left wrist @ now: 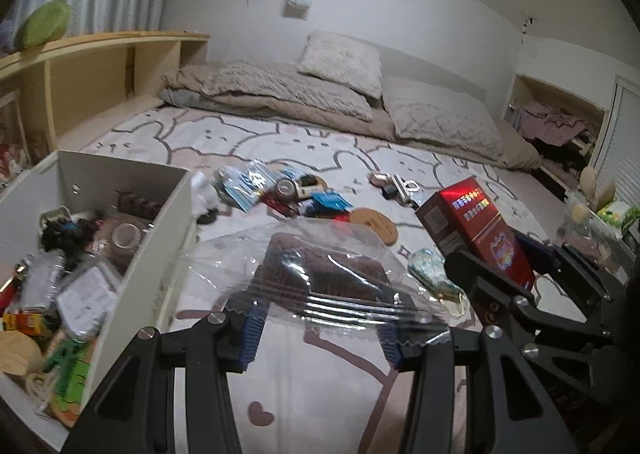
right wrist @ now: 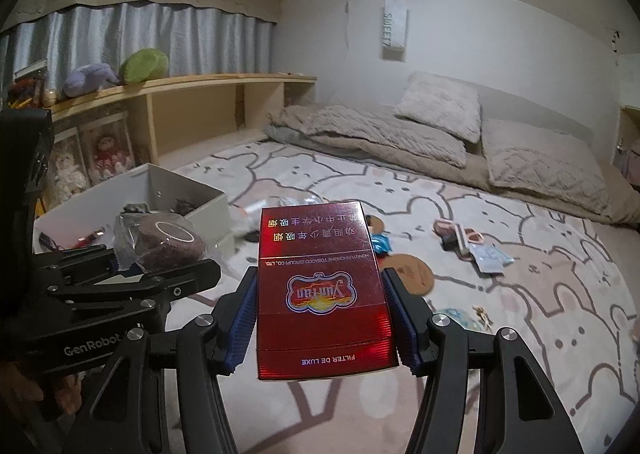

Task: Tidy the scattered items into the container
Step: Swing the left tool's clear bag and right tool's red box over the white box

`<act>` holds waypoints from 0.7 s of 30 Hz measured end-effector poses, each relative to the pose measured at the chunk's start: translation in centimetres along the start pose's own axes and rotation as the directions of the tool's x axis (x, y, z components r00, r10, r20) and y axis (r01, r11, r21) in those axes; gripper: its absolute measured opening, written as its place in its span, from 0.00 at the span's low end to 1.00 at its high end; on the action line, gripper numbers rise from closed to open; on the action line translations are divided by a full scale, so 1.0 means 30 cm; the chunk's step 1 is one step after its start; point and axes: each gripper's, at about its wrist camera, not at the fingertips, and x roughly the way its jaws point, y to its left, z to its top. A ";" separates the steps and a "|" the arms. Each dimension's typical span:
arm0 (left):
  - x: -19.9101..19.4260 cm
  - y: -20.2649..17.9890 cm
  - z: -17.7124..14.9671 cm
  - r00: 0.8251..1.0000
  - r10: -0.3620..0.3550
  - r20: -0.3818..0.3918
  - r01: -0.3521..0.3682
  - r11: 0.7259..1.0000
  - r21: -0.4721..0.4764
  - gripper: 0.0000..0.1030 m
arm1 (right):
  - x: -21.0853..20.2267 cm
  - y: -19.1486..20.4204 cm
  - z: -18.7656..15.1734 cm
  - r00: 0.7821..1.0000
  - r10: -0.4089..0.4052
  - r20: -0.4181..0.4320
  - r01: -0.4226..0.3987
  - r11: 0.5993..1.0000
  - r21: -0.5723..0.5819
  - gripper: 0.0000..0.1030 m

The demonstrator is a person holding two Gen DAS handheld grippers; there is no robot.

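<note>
Red box (right wrist: pixel 326 290) in right gripper (right wrist: pixel 320 318) — bagged roll (left wrist: pixel 316 274) in left gripper (left wrist: pixel 320 330).

The bed sheet (right wrist: pixel 500 222) is pale pink-white, printed with grey-outlined rabbits and bears and dusky pink hearts. The cigarette carton (right wrist: pixel 324 286) is glossy deep red with a gold-and-blue emblem and white lettering. The container (left wrist: pixel 120 254) is off-white. The roll (left wrist: pixel 316 274) inside the clear plastic bag (left wrist: pixel 320 254) is dark brown. The finger pads (right wrist: pixel 244 318) on the black right hand-held gripper (right wrist: pixel 322 318) are blue. Pillows (right wrist: pixel 440 110) and quilt are beige. The curtains (right wrist: pixel 160 38) are grey-blue, the shelf (right wrist: pixel 192 90) light wood, the round plush (right wrist: pixel 144 64) green, the cork coaster (right wrist: pixel 412 274) tan
</note>
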 end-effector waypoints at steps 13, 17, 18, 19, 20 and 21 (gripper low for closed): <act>-0.125 0.155 0.041 0.993 0.098 0.072 -0.095 0.995 -0.044 0.47 | -0.018 0.074 0.096 0.997 0.062 0.055 -0.062 0.998 -0.003 0.58; -0.164 0.221 0.063 0.986 0.139 0.090 -0.133 0.989 -0.064 0.47 | -0.011 0.076 0.127 0.993 0.098 0.063 -0.100 0.995 0.025 0.58; -0.172 0.236 0.069 0.985 0.145 0.094 -0.138 0.988 -0.070 0.47 | -0.007 0.080 0.133 0.993 0.104 0.062 -0.105 0.994 0.026 0.58; -0.182 0.255 0.077 0.983 0.153 0.099 -0.146 0.986 -0.076 0.47 | -0.002 0.085 0.141 0.992 0.109 0.062 -0.110 0.994 0.026 0.58; -0.191 0.273 0.086 0.981 0.164 0.105 -0.156 0.984 -0.080 0.47 | 0.000 0.091 0.146 0.992 0.112 0.063 -0.114 0.993 0.023 0.58; -0.197 0.285 0.093 0.979 0.173 0.109 -0.165 0.983 -0.082 0.47 | 0.002 0.098 0.154 0.991 0.117 0.065 -0.119 0.993 0.020 0.58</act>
